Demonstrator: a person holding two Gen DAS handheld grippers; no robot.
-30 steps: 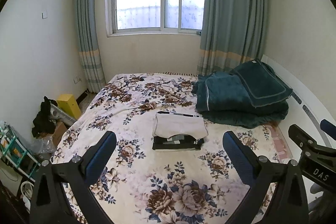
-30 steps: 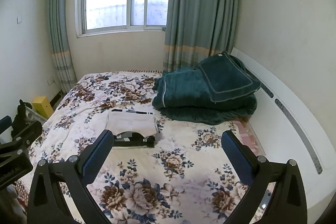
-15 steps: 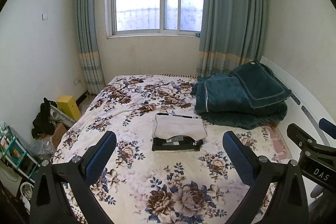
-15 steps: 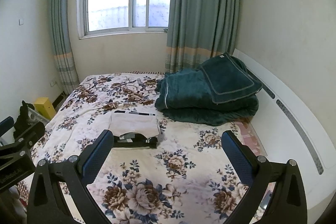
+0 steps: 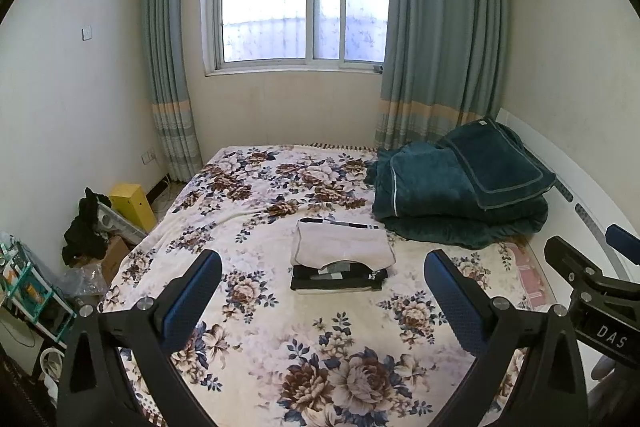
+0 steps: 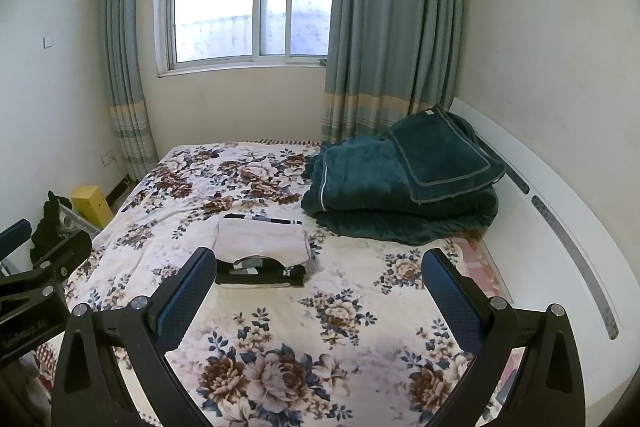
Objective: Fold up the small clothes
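Left wrist view: folded clothes stack (image 5: 341,259) sits mid-bed on the floral bedspread (image 5: 320,355), teal duvet (image 5: 460,187) just beside it. Your left gripper (image 5: 322,297) and right gripper (image 6: 320,293) both spread wide, holding nothing.

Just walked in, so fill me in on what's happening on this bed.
A person holds two grippers above the floral bedspread, and neither touches anything. The left gripper and the right gripper are both open and empty. In the middle of the bed sits a small stack of folded clothes: a pale beige piece on top of dark ones. A folded dark green blanket lies by the headboard. No unfolded garment is visible.
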